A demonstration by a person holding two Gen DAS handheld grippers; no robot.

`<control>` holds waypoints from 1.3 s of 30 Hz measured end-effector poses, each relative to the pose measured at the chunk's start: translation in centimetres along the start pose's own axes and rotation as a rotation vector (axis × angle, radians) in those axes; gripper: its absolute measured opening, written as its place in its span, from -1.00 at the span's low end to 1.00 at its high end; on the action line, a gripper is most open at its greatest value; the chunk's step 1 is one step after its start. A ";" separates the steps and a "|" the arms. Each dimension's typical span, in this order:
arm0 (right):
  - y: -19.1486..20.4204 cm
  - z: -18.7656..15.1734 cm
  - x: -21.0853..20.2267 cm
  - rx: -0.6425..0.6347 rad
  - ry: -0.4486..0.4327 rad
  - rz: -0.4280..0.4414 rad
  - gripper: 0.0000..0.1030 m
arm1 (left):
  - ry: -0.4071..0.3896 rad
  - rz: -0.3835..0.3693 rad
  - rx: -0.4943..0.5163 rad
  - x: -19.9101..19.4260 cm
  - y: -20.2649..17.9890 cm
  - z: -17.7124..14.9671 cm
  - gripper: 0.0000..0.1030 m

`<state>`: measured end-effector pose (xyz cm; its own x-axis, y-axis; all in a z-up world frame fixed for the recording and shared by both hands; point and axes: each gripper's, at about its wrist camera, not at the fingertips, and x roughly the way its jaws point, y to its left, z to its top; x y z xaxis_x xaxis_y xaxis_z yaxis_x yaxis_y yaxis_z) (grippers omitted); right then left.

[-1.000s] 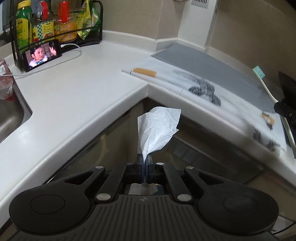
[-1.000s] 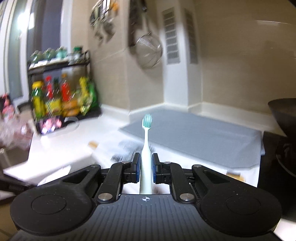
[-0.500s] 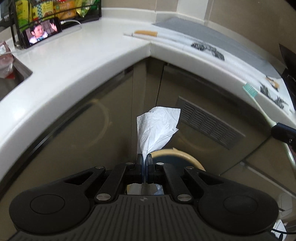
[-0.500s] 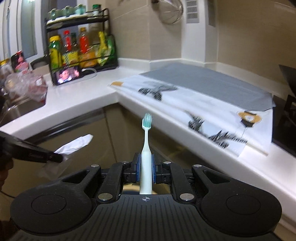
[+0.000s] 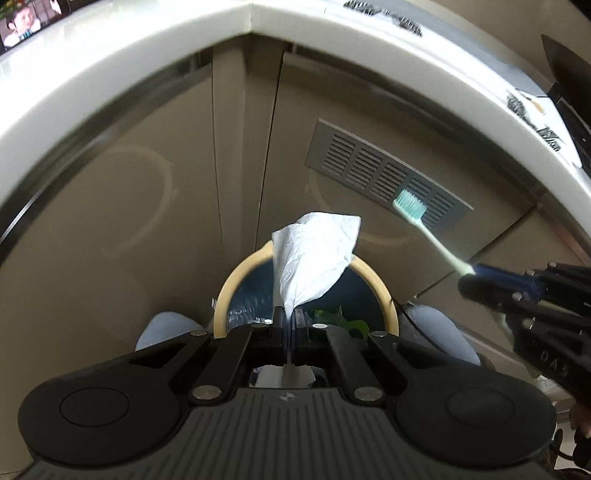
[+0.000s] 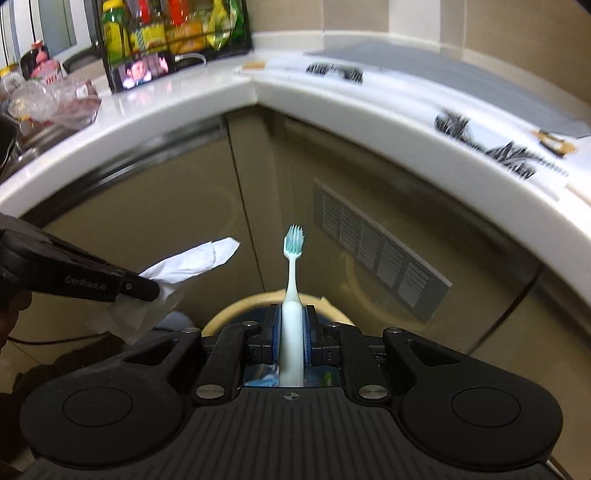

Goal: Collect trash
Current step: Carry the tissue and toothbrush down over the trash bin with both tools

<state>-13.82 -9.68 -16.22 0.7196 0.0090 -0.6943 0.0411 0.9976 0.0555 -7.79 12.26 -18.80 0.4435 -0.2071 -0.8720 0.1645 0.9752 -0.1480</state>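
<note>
My left gripper [image 5: 289, 314] is shut on a crumpled white tissue [image 5: 314, 258], which sticks up from its jaws. Below it on the floor stands a round bin with a cream rim [image 5: 384, 291]; a dark liner and some green scraps show inside. My right gripper [image 6: 291, 325] is shut on the pale handle of a toothbrush [image 6: 292, 266] with teal bristles, standing upright over the same bin rim [image 6: 229, 310]. In the left wrist view the toothbrush [image 5: 428, 230] and right gripper [image 5: 476, 277] enter from the right. In the right wrist view the left gripper [image 6: 151, 290] and tissue [image 6: 192, 260] come in from the left.
A white corner worktop [image 6: 258, 88] curves above beige cabinet doors with a grey vent grille [image 6: 376, 254]. On the worktop stand a bottle rack [image 6: 170, 29], a phone playing video [image 6: 144, 72], a plastic bag [image 6: 55, 103] and a patterned cloth [image 6: 480, 136]. A person's knees [image 5: 436, 328] flank the bin.
Both grippers have sunk from worktop height to in front of the cabinets and tilted down. The bin has come into view beneath them. Tissue and toothbrush stay gripped.
</note>
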 end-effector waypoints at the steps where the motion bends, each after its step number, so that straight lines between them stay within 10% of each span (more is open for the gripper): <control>1: 0.1 -0.1 0.3 -0.002 0.009 0.003 -0.73 | 0.011 -0.002 0.001 0.4 0.0 0.1 -0.97; 39: 0.0 -0.7 7.6 0.023 0.198 -0.025 -0.73 | 0.172 0.006 0.074 8.4 -2.0 1.1 -0.97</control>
<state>-8.79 -9.61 -21.98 0.5677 -0.0005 -0.8233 0.0750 0.9959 0.0511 -3.46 8.46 -25.33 0.2880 -0.1790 -0.9407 0.2300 0.9665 -0.1136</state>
